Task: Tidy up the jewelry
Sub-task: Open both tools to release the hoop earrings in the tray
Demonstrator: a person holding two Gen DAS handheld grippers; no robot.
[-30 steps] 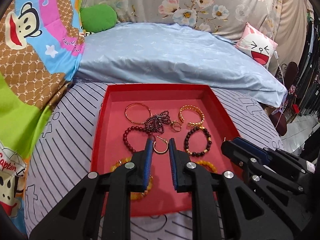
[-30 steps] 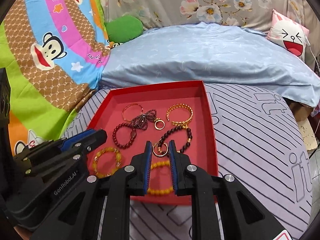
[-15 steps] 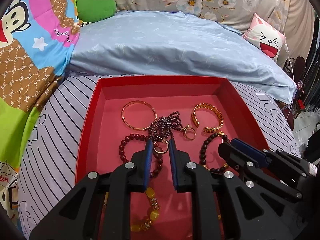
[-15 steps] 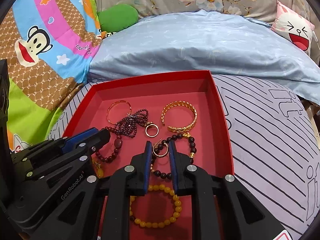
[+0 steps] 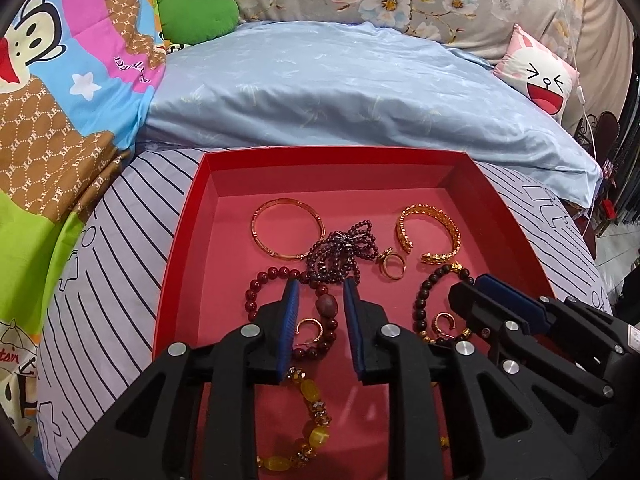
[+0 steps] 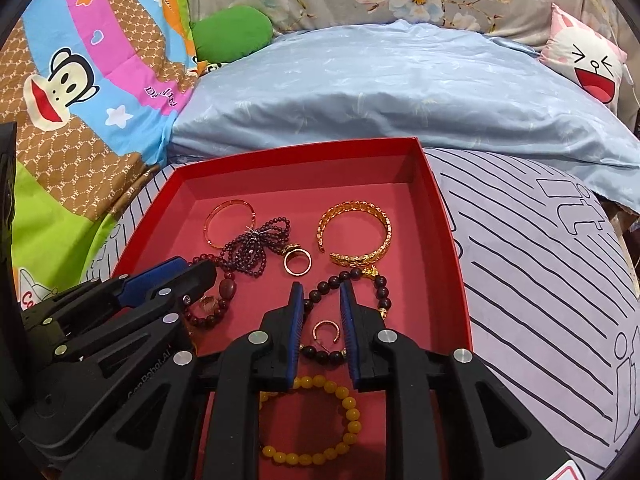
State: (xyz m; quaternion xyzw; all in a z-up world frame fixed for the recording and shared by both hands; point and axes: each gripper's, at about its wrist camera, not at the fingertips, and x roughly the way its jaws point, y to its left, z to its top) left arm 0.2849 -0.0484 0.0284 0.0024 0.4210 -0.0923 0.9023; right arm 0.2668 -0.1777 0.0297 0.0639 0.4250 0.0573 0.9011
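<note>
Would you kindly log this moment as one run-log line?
left gripper: open over small gold hoop | right gripper: open over second small gold hoop | red tray: holds both

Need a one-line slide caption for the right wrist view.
Right gripper open above a small gold hoop inside a dark bead bracelet, in a red tray of jewelry.
</note>
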